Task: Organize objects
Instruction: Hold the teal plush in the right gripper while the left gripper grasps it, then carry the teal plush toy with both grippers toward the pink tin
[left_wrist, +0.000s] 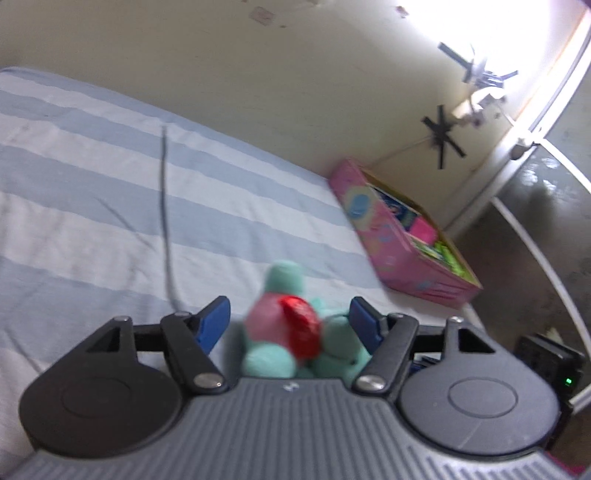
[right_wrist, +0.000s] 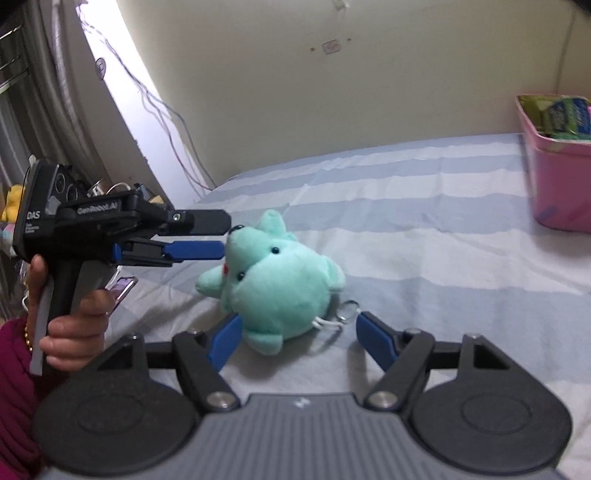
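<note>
Striped blue-and-white bedding (right_wrist: 424, 229) covers the bed that serves as your work surface, set against a pale wall, with a pink box (left_wrist: 391, 236) at its far corner. That box already holds several packets — green and blue ones show over its rim in both views — so part of the sorting appears done.

Still outside the box is the teal plush toy (right_wrist: 280, 280), lying on the bedding with its key ring (right_wrist: 349, 308) and white cord trailing to one side. A red patch and a pink area show on it in the left wrist view.

Your left gripper (left_wrist: 290, 319) reaches in from the side; its jaws straddle the toy. In the left wrist view a gap shows between the left blue pad and the plush, while the other pad sits against or just beside it. From the right wrist view its fingertips meet the toy's head. You cannot call this a closed grasp: the jaws read as released, with the toy between them.

Your right gripper (right_wrist: 295, 338) points at the toy's underside, jaws spread. One blue pad lies at the plush's edge, the other stands clear beside the key ring — nothing is clamped.

Judged from these views, what remains is to grasp the toy, carry it across the bed and place it in the pink box.
</note>
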